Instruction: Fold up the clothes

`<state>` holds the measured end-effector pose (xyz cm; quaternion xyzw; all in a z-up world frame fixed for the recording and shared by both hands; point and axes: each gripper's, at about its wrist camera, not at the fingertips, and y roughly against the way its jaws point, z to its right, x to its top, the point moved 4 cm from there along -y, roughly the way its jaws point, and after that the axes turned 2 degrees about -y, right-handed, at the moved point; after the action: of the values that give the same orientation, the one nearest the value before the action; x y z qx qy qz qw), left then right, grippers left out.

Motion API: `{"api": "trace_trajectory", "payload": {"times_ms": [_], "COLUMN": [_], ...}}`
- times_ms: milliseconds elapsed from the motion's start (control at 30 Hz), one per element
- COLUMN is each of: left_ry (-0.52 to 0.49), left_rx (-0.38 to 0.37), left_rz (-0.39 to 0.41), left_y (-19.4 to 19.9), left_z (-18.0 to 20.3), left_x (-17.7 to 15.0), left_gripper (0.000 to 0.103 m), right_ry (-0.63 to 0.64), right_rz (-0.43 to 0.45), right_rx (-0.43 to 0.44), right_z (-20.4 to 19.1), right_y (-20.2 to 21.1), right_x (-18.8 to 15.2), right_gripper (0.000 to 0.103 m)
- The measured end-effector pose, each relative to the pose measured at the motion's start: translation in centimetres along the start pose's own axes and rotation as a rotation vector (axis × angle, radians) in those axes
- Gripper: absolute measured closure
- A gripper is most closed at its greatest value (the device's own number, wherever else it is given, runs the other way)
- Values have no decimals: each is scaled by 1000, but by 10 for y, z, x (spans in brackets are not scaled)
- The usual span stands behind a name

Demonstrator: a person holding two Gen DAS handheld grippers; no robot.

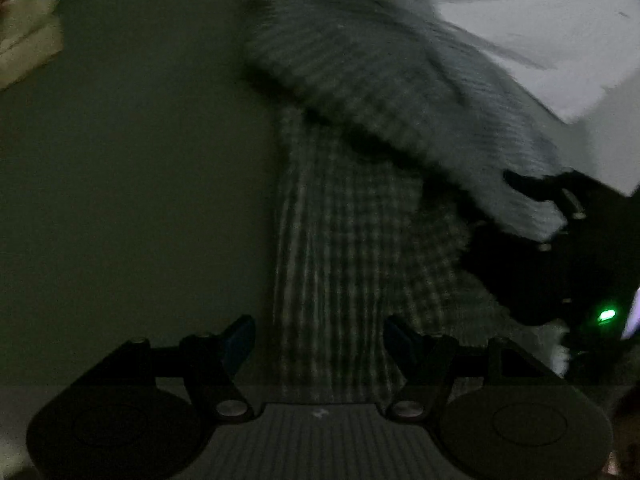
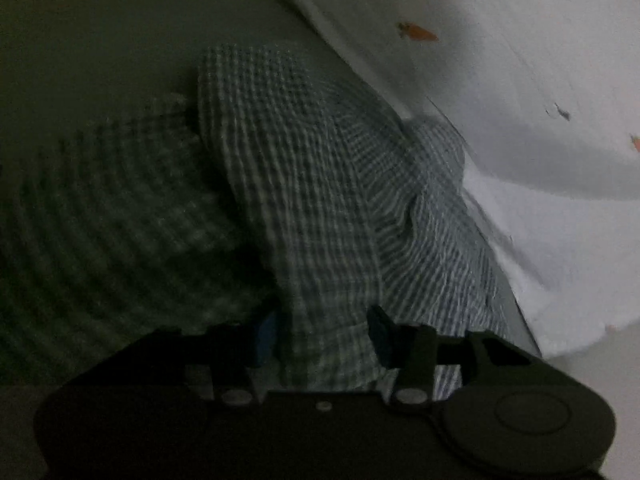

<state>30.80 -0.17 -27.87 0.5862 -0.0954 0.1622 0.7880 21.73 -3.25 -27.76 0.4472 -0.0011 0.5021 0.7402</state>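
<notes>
Fingers (image 1: pixel 244 340) of my left gripper (image 1: pixel 320 344) stand well apart, and a strip of the checked shirt (image 1: pixel 344 240) runs between them without either pad touching it, so that hand holds nothing. Ahead of those fingers the shirt lies on the dull green tabletop (image 1: pixel 132 180), with a raised, blurred fold of it up and to their right. My right gripper (image 1: pixel 560 248) shows there as a dark shape at the edge of that raised fold, to the right of my left fingers. From the right wrist I see my right gripper (image 2: pixel 324 332) with its fingers (image 2: pixel 380 336) partly closed around a fold of the checked shirt (image 2: pixel 304 184); the cloth fills the gap between them, but in this dim, smeared picture I cannot tell whether the pads actually press on it. Beyond those fingers the shirt rises in a hump, and more of it spreads flat to their left on the tabletop (image 2: pixel 100 48). To their right lies a white sheet (image 2: pixel 520 100) with small orange marks. I see no container in either view.
</notes>
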Motion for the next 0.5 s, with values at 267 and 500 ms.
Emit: {"api": "trace_trajectory", "payload": {"times_ms": [267,500], "left_ry": [246,425], "left_rx": [302,339], "left_rz": [181,210], "left_y": [6,20], "left_z": [33,30], "left_x": [-60,-62], "left_gripper": [38,102], "right_ry": [99,199], "right_rz": [223,353], "right_rx": [101,-85], "right_z": [54,124], "right_y": [-8,-20], "right_x": [-36,-36], "right_gripper": [95,96]}}
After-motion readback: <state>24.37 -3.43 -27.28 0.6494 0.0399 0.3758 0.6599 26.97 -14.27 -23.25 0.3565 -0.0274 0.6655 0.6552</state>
